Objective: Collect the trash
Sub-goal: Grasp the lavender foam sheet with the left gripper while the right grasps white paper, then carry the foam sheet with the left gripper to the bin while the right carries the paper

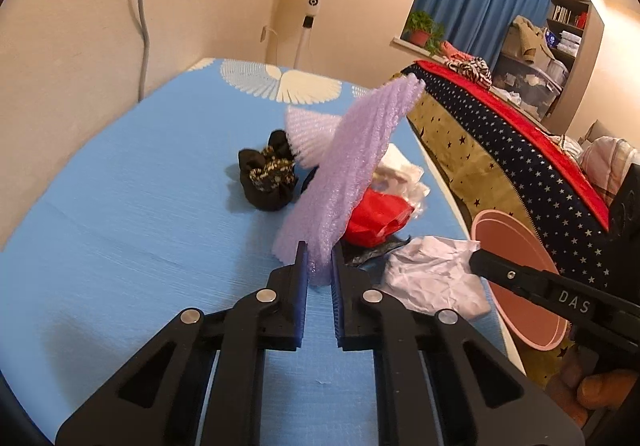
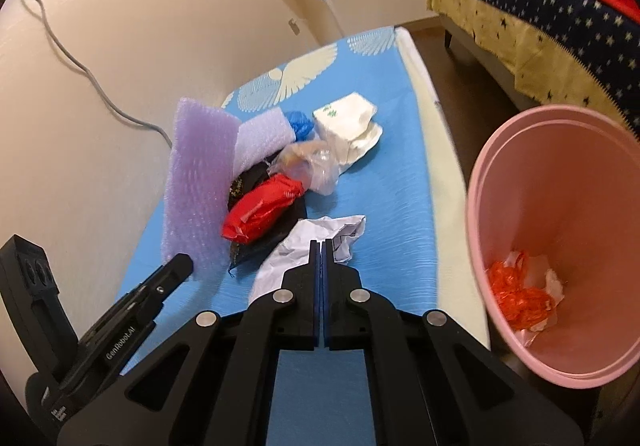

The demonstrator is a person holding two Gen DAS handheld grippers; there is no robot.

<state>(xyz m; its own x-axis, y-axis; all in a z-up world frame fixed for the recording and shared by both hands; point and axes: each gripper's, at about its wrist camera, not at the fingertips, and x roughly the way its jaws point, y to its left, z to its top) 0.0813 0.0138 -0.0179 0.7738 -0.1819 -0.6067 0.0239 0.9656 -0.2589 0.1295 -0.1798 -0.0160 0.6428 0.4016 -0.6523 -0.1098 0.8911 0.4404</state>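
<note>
Purple foam sheet: a strip of bubbly purple foam [image 1: 352,166] stands up from between the left tool's pads and leans toward 1 o'clock in the left wrist view; in the right wrist view it rises at 10 o'clock from the right tool.
Crumpled paper: white crumpled paper [image 2: 316,242] lies right at the tips of the right tool; in the left wrist view it sits at 3 o'clock from the left tool's tips.
Other trash: a red bag [image 2: 260,210], a clear plastic bag [image 2: 312,162], a black cloth bundle [image 1: 266,174], a blue wad [image 2: 299,124] and white tissue [image 2: 350,122] lie in a loose heap around 12 o'clock from both tools.
Bin: a pink bin [image 2: 480,182] stands off the desk's right edge, at 3 o'clock from the right tool, with orange and white scraps at its bottom.
Desk edges: the blue-covered desk [image 1: 120,226] runs along a wall on the left; its right edge borders the floor and the bin.
Open room: the cover is bare at 9 o'clock of the heap and in front of both tools.
Left tool: the left tool [image 1: 320,258] is nearly closed, its blue pads pinching the bottom of the purple foam sheet.
Right tool: the right tool [image 2: 322,246] is fully closed, pads together, with the paper's edge at its tips; whether it grips the paper I cannot tell.
</note>
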